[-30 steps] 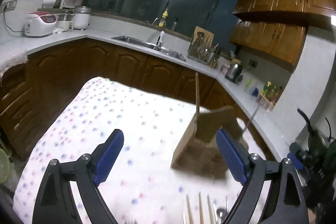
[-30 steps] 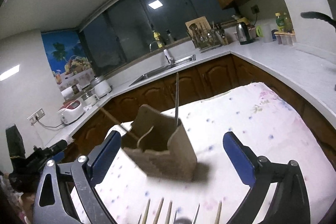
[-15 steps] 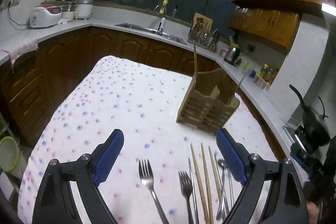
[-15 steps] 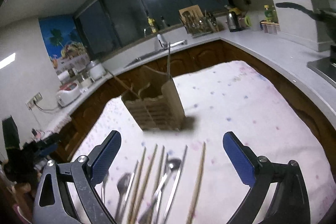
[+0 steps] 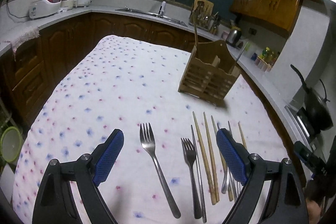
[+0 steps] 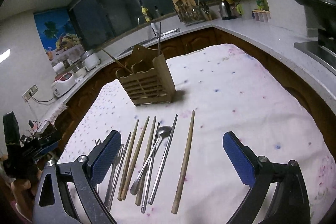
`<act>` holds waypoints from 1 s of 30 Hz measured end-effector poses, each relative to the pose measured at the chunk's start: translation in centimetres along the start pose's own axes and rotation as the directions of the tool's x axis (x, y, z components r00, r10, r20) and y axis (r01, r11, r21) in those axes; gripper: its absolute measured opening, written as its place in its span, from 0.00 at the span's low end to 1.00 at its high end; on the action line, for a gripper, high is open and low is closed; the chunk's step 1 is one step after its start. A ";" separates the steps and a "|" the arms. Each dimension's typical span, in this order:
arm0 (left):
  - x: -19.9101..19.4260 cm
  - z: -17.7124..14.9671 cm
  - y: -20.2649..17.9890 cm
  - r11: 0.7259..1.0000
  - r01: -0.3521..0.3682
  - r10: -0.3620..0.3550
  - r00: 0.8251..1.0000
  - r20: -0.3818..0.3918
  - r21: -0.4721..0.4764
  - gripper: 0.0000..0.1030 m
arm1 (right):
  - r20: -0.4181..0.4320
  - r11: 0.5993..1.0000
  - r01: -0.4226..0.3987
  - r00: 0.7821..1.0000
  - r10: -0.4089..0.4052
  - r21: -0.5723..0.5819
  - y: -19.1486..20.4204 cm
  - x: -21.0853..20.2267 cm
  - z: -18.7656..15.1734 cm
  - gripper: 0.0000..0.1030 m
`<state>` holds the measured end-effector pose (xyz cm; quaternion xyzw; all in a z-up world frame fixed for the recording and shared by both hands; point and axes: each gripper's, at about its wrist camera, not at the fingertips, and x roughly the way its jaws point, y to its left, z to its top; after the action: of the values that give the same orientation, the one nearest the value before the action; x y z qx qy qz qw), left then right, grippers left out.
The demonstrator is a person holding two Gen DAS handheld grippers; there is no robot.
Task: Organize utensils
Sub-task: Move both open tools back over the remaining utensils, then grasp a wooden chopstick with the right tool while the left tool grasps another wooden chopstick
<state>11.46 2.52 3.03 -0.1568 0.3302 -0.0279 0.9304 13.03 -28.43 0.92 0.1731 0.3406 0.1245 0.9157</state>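
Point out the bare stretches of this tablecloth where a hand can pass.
Free: the cloth left of the lone fork, and right of the single wooden chopstick toward the table edge. Crowded: the utensil row in front of the wooden holder.

1. Tablecloth (image 5: 117, 85): white with blue and pink flowers.
2. Utensil holder (image 5: 208, 79): tan wood.
3. Forks (image 5: 155, 159): silver.
4. Chopsticks (image 6: 184, 161): light brown.
5. Cabinets (image 5: 63, 43): dark brown.
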 end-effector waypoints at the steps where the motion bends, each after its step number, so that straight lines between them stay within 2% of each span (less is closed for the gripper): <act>1: 0.0 0.1 -0.2 1.000 -0.002 0.002 1.000 -0.001 0.007 0.87 | -0.002 1.000 0.001 1.000 -0.001 -0.002 0.1 0.0 0.0 0.96; 9: 1.6 1.1 -1.5 1.000 -0.005 0.005 1.000 -0.031 0.029 0.87 | -0.031 1.000 0.006 1.000 -0.007 -0.009 0.5 1.0 0.2 0.96; 15: 3.5 1.4 -2.0 0.999 -0.003 0.007 0.996 -0.089 0.039 0.85 | -0.067 1.000 0.027 0.997 -0.028 -0.013 0.4 2.5 0.3 0.93; 16: 3.9 1.4 -2.2 0.999 0.002 0.002 0.995 -0.098 0.041 0.83 | -0.074 0.999 0.034 0.997 -0.036 -0.017 0.3 2.8 0.2 0.91; 18: 4.9 1.6 -2.9 0.999 0.023 -0.017 0.992 -0.121 0.047 0.73 | -0.092 0.998 0.049 0.994 -0.051 -0.026 0.3 3.3 0.2 0.76; 20: 6.0 1.7 -3.6 0.997 0.047 -0.037 0.988 -0.149 0.062 0.57 | -0.118 0.998 0.060 0.991 -0.063 -0.032 0.2 4.1 0.0 0.64; 23: 7.7 1.9 -4.7 0.991 0.102 -0.083 0.977 -0.198 0.085 0.39 | -0.158 0.998 0.064 0.985 -0.067 -0.025 -0.1 5.3 -0.2 0.50; 25: 9.2 2.1 -5.6 0.987 0.120 -0.091 0.968 -0.235 0.110 0.34 | -0.178 0.998 0.065 0.982 -0.068 -0.022 -0.3 6.0 -0.2 0.47; 30: 13.4 2.6 -6.6 0.981 0.145 -0.097 0.943 -0.320 0.131 0.27 | -0.226 0.997 0.071 0.971 -0.075 -0.023 -0.9 8.2 -0.2 0.40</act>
<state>23.87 -5.13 -1.07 -0.0989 0.4596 -0.1347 0.8722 19.03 -26.37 -4.29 0.1382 0.4482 0.1124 0.8760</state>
